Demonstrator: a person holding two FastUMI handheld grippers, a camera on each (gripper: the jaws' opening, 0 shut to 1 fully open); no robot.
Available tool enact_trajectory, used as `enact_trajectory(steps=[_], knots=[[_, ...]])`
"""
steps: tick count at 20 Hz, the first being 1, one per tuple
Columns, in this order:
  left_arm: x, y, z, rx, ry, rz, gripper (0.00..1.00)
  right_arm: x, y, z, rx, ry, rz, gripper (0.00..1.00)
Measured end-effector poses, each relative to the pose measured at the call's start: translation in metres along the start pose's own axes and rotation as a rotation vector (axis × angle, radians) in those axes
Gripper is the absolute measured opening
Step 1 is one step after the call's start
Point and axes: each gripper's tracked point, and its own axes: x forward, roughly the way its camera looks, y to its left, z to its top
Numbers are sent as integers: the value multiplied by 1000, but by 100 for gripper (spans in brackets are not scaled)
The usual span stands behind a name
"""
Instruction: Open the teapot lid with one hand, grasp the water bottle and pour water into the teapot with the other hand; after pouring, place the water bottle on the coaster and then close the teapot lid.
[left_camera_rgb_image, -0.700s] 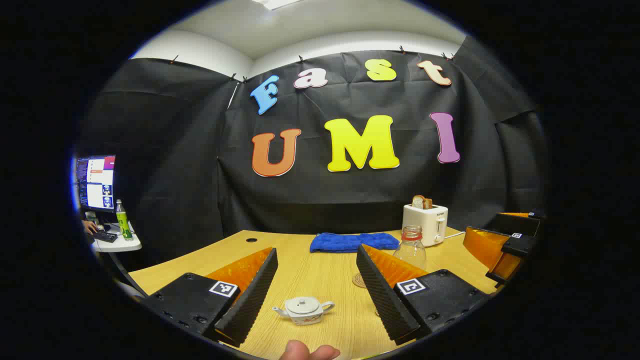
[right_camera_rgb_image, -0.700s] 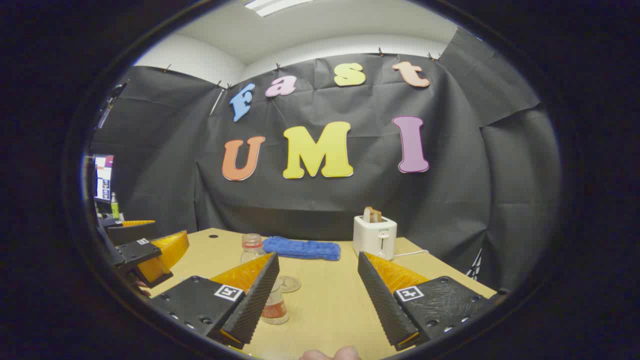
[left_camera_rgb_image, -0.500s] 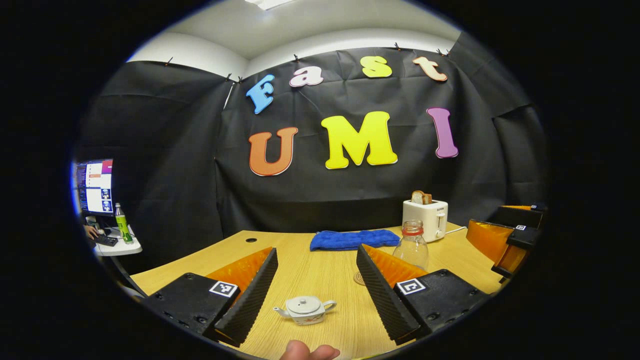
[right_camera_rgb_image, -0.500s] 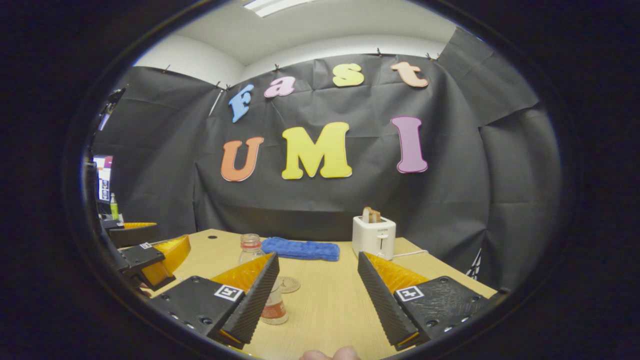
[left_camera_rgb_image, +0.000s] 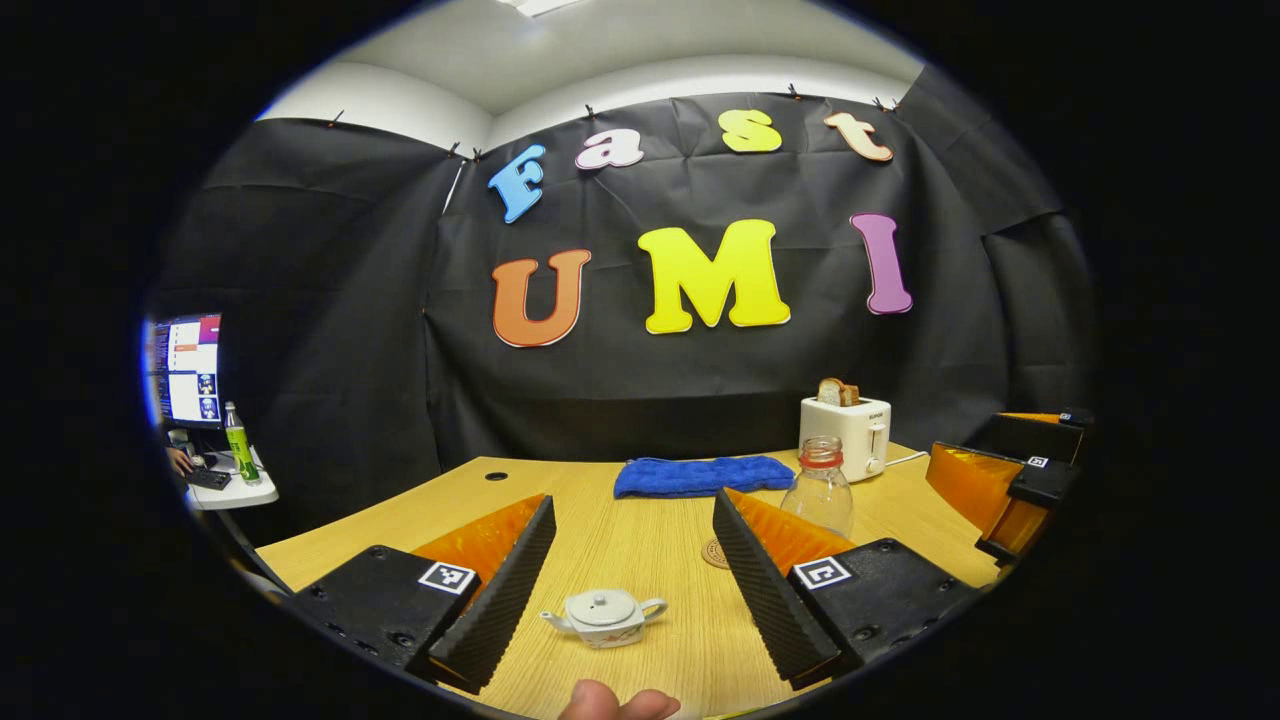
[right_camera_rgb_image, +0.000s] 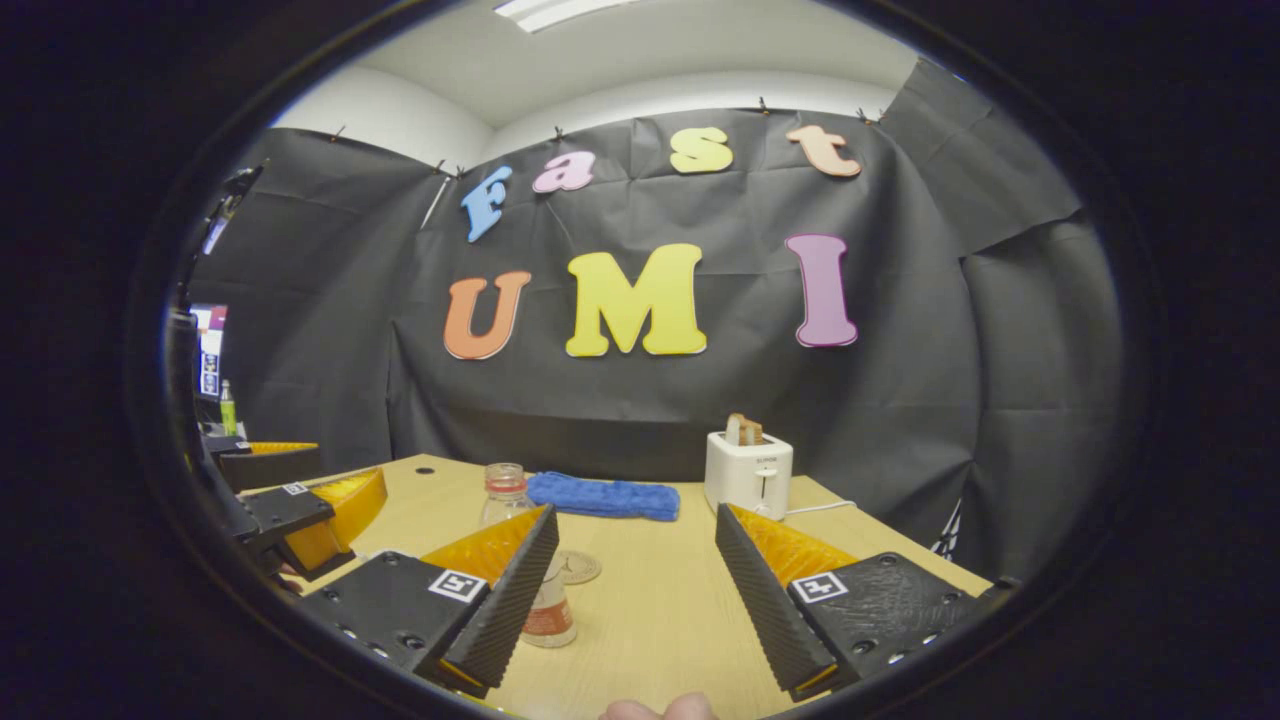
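Both grippers hover wide open above the tabletop (left_camera_rgb_image: 620, 530).
Left gripper (left_camera_rgb_image: 630, 625) frames the lidded teapot (left_camera_rgb_image: 604, 617); right gripper (right_camera_rgb_image: 630, 620) sits beside the water bottle (right_camera_rgb_image: 520, 560), coaster (right_camera_rgb_image: 578, 567) just behind.

Teapot (left_camera_rgb_image: 604, 617) nearest on table (left_camera_rgb_image: 640, 540); coaster (left_camera_rgb_image: 716, 553), bottle (left_camera_rgb_image: 820, 497) behind; toaster (left_camera_rgb_image: 846, 435) rearmost.

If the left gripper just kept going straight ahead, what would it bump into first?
Most likely the small white ceramic teapot, which sits on the wooden table between the left gripper's open jaws. Depth is hard to judge, so it might pass just above.
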Motion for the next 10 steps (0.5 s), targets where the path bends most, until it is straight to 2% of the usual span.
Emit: enact_trajectory(steps=[10], knots=[[-4,4,1,-24,-4,3,99,3,10,-4,7,1,25,96]])
